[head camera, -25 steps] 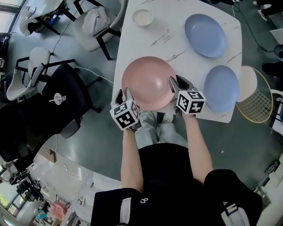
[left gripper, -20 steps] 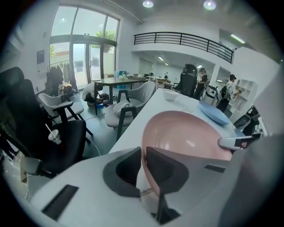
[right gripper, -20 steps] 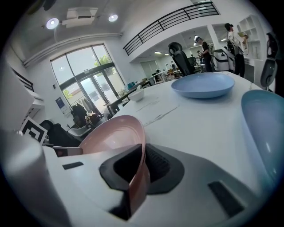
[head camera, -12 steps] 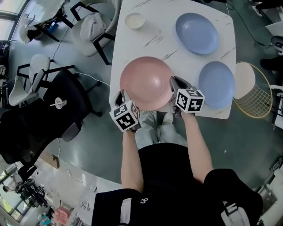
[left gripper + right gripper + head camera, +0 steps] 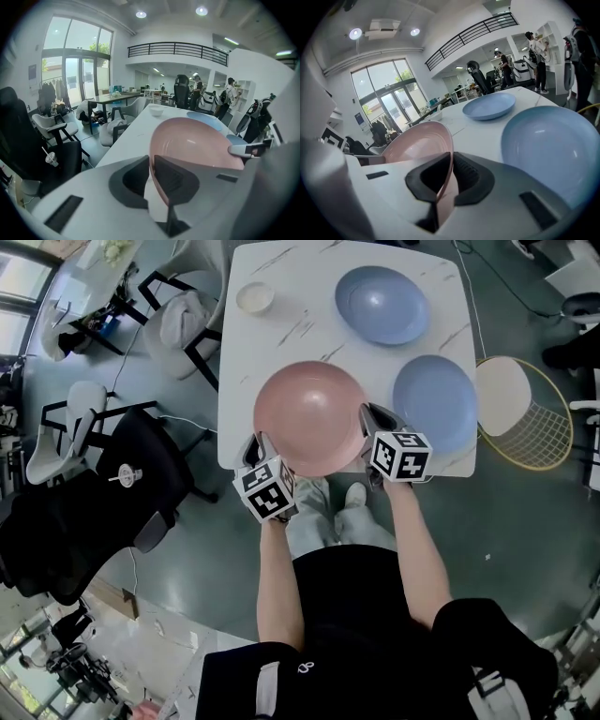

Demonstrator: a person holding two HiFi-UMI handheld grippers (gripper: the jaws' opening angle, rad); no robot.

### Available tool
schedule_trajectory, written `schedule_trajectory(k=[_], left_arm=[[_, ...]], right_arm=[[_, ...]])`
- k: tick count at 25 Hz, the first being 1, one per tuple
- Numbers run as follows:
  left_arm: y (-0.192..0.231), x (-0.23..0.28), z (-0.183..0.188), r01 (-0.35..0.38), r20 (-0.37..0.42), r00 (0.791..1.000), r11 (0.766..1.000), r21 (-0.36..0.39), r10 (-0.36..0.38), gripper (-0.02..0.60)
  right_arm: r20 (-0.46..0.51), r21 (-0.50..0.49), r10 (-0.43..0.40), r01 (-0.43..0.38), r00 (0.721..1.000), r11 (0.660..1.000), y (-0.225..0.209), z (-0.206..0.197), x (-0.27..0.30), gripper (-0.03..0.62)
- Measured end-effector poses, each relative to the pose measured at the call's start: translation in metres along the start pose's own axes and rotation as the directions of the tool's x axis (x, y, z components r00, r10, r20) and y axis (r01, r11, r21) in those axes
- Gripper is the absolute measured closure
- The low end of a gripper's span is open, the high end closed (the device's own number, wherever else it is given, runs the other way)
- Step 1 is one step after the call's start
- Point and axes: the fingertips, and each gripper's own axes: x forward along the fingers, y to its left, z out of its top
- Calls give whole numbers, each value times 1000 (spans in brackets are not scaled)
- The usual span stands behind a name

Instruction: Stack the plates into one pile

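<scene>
A pink plate (image 5: 309, 413) is held tilted above the white table's (image 5: 281, 343) front edge, between both grippers. My left gripper (image 5: 262, 442) has just closed its jaws on the plate's near left rim, seen close up as the left gripper (image 5: 151, 173) on the pink plate (image 5: 197, 145). My right gripper (image 5: 367, 420) has just closed on the right rim, where the right gripper (image 5: 449, 176) pinches the pink plate (image 5: 417, 143). A blue plate (image 5: 434, 401) lies just right of the pink one. A second blue plate (image 5: 382, 304) lies farther back.
A small white bowl (image 5: 255, 297) sits at the table's far left. A wire basket (image 5: 525, 413) stands on the floor to the right. A black chair (image 5: 112, 465) and a white chair (image 5: 192, 320) stand left of the table.
Both grippers have carried the pink plate up and to the right, nearer to the close blue plate. The gap between the two plates has shrunk.
</scene>
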Motion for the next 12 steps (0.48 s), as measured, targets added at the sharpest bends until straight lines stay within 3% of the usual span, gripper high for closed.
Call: schedule_trajectory(k=[12], left_arm=[[-116,-27,-1,149,44,987,981,126,-156,532]], right_arm=[[124,65,-129,121,984,990,-85,6,-102,566]])
